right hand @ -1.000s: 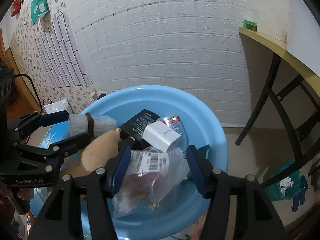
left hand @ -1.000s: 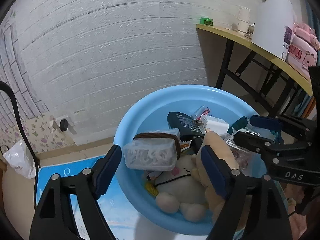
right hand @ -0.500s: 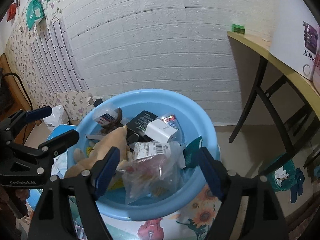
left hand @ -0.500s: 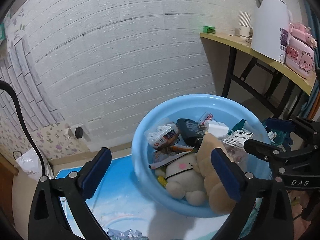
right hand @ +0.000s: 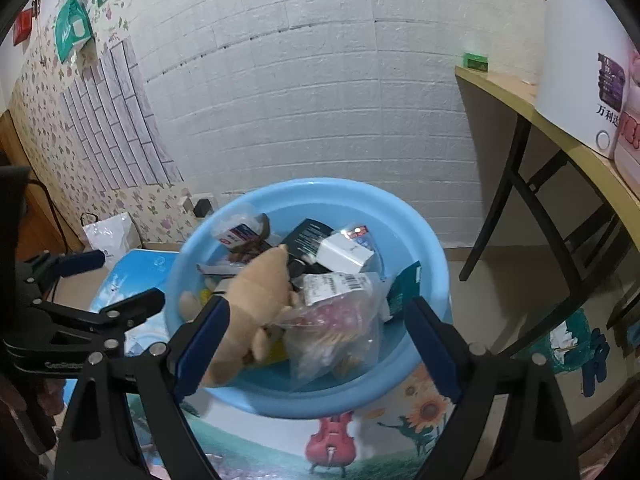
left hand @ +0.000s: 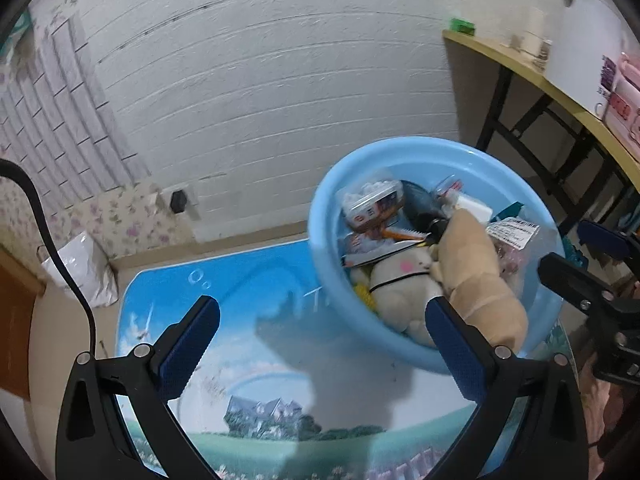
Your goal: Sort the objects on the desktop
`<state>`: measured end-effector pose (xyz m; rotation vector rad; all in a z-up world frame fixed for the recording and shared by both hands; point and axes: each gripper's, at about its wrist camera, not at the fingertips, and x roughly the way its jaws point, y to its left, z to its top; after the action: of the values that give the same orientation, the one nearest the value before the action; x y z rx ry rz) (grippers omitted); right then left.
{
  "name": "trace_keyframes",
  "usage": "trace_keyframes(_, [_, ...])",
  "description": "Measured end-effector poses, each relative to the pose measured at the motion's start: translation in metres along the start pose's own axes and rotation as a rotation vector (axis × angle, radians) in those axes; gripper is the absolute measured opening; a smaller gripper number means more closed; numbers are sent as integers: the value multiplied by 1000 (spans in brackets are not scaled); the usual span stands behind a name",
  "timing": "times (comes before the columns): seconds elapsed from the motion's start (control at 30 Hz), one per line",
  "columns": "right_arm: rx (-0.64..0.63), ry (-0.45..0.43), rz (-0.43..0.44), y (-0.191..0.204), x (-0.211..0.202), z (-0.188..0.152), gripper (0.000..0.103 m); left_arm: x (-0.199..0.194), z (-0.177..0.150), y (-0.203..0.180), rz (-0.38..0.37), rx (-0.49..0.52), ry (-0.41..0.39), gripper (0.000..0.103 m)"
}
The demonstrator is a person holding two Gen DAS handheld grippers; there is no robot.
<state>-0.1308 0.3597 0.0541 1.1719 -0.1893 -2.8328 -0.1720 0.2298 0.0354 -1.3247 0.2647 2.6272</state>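
Two grippers show, both w/ blue-padded fingers spread wide and nothing between them. We see the left gripper [left hand: 322, 332] held over the picture-printed table mat [left hand: 248, 384], just left of the round light-blue plastic basin [left hand: 436, 152]; its right finger [left hand: 456, 344] overlaps the basin's near rim in the left wrist view, but we can't tell if it touches. The right gripper [right hand: 316, 338] sits at the basin's near edge, fingers framing the contents w/o gripping anything.

The basin [right hand: 428, 240] stands on the mat and holds all the sorted stuff. Nearest the front rim lies a tan plush toy [left hand: 476, 272], long and lumpy, its end reaching up to the rim. Left of it, touching, a cream plush toy w/ a pink cheek spot [left hand: 400, 280]. Toward the basin's back wall: a clear plastic box w/ a red-and-blue label [left hand: 372, 204], a dark rectangular package [right hand: 308, 236] and a white cube charger [right hand: 344, 254] resting on it. On the basin's right side we see a crinkly clear plastic bag w/ a barcode sticker [right hand: 340, 312], pink and tan bits inside, leaning on the tan plush [right hand: 256, 300]. A teal packet [right hand: 404, 288] stands by the basin's right wall.

Beyond the basin, a white brick-pattern wall [left hand: 280, 80]; right of the basin, a yellow-topped table on black legs [right hand: 560, 128] carrying a white appliance [right hand: 576, 52].
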Motion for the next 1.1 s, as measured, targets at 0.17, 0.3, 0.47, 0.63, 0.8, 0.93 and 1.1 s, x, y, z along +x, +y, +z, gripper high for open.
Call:
trace_keyframes(0.17, [-9,-15,1,12,-11,1,90,-20,-5,1,26,18,-57,103])
trace_keyframes(0.3, [-8,-35,9,19,-18,1,90,-34,-9,6,-5,0,-89,103])
trace_keyframes(0.47, [18,-41,30,23,-25,0,90,-41,-13,10,24,1,-112,103])
trace_keyframes(0.63, [42,-65,20,28,-35,0,90,-47,-16,22,35,-43,-131,103])
trace_keyframes(0.8, [-12,-150,-18,40,-51,0,90,-68,-23,31,69,-62,-252,103])
trace_keyframes(0.93, [14,-125,3,41,-52,2,90,-71,-25,34,57,-72,-215,103])
trace_keyframes(1.1, [33,-106,2,40,-50,3,90,-68,-26,35,45,-85,-174,103])
